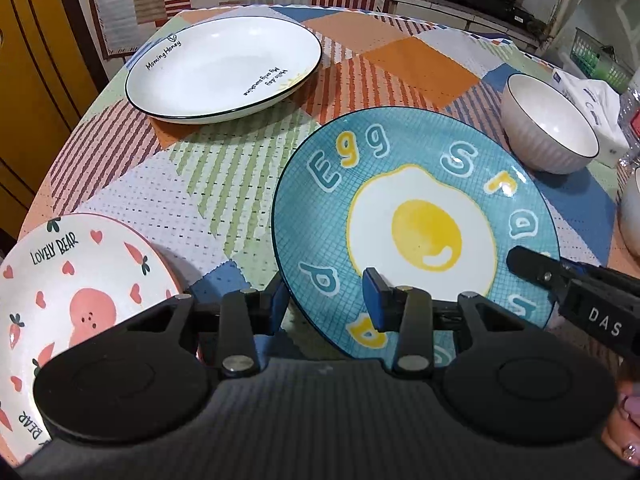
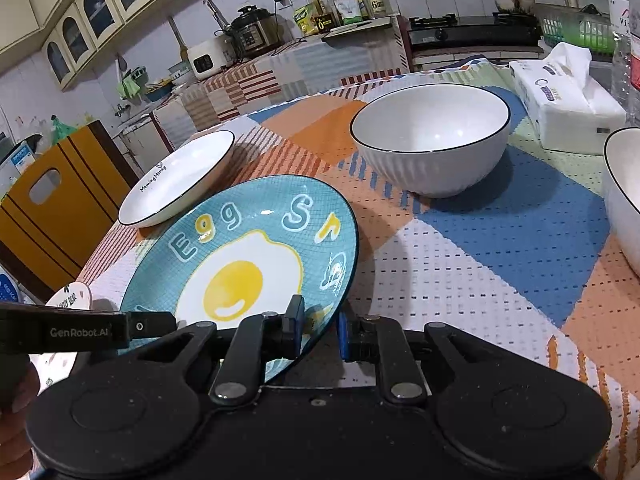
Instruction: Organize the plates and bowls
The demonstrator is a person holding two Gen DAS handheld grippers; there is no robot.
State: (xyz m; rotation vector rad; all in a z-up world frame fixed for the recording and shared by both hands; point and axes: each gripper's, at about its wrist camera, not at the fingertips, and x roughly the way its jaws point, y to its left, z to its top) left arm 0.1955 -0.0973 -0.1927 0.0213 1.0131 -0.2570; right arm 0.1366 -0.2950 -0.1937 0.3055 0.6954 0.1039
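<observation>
A blue egg plate [image 1: 416, 224] [image 2: 248, 264] is tilted up off the patchwork tablecloth. My right gripper [image 2: 320, 332] is shut on its near right rim, one blue pad above and one below; it shows as a black finger in the left wrist view [image 1: 536, 272]. My left gripper [image 1: 326, 304] straddles the plate's near left rim with its jaws apart, not clamped. A white "Morning Honey" plate [image 1: 224, 68] [image 2: 176, 180] lies at the far left. A pink "Lovely Bear" plate [image 1: 76, 292] lies near left. A white ribbed bowl [image 2: 432, 136] [image 1: 548, 128] stands at the right.
A second white bowl [image 2: 624, 196] is at the right edge. A tissue pack [image 2: 564, 100] and a clear bottle [image 2: 628, 36] stand behind it. A yellow chair back [image 2: 48, 208] is beyond the table's left edge. A kitchen counter lies behind.
</observation>
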